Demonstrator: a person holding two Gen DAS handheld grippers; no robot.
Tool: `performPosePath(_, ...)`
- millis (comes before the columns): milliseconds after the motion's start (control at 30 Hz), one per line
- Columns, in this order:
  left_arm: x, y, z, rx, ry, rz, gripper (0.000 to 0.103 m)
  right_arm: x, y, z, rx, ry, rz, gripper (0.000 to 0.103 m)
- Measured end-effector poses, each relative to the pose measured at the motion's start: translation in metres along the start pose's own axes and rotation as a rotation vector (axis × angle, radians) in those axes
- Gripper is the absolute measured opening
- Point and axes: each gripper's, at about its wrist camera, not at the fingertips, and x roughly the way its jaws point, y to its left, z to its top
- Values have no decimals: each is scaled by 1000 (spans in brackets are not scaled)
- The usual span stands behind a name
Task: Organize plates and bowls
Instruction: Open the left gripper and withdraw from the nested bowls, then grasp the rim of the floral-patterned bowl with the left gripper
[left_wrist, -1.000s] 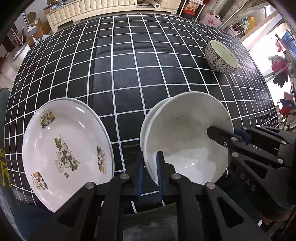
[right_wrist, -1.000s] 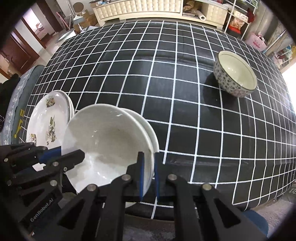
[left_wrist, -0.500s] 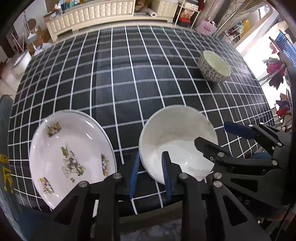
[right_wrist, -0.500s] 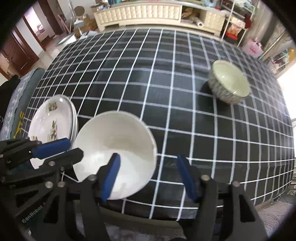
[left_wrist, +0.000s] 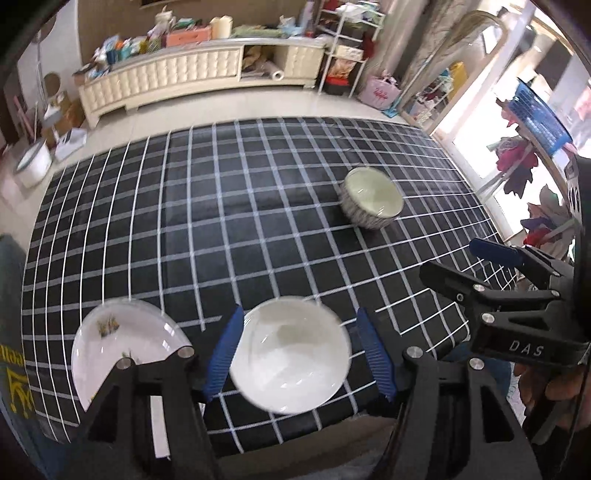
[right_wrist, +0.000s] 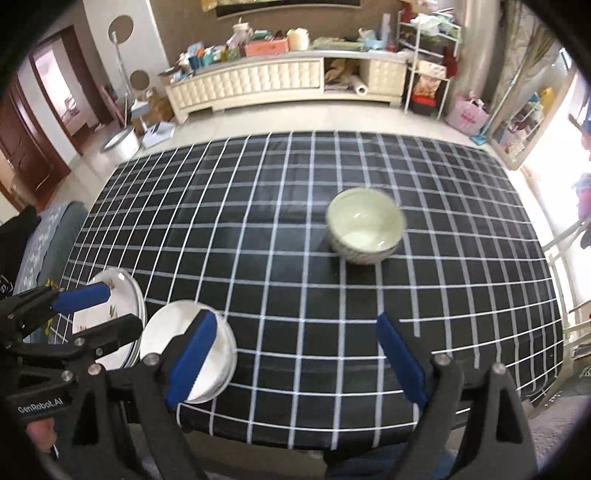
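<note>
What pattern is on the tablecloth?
The tablecloth is black with a grid of thin white lines, clearest in the right wrist view.

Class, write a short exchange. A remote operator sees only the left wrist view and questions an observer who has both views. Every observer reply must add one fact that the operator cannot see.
Operator: My left gripper is open, with the white bowl framed between its fingers. Is the right gripper holding anything?
Observer: No. The right gripper is open wide, and only the checked tablecloth shows between its fingers.
Operator: What lies ahead of it?
Observer: The patterned bowl stands almost straight ahead, well clear of its fingertips.
</note>
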Motion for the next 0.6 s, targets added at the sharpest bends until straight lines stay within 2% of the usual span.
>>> performPosePath(133, -2, -27, 20, 62, -28, 11, 61, -10, -23, 9, 28, -30, -16, 91)
performPosePath(467, 26, -67, 70, 90, -2, -6, 61, -7, -72, 32, 77, -40, -41, 91)
performPosePath(600, 43, -77, 92, 102, 9, 9, 61, 1, -91, 42, 96, -27, -47, 91)
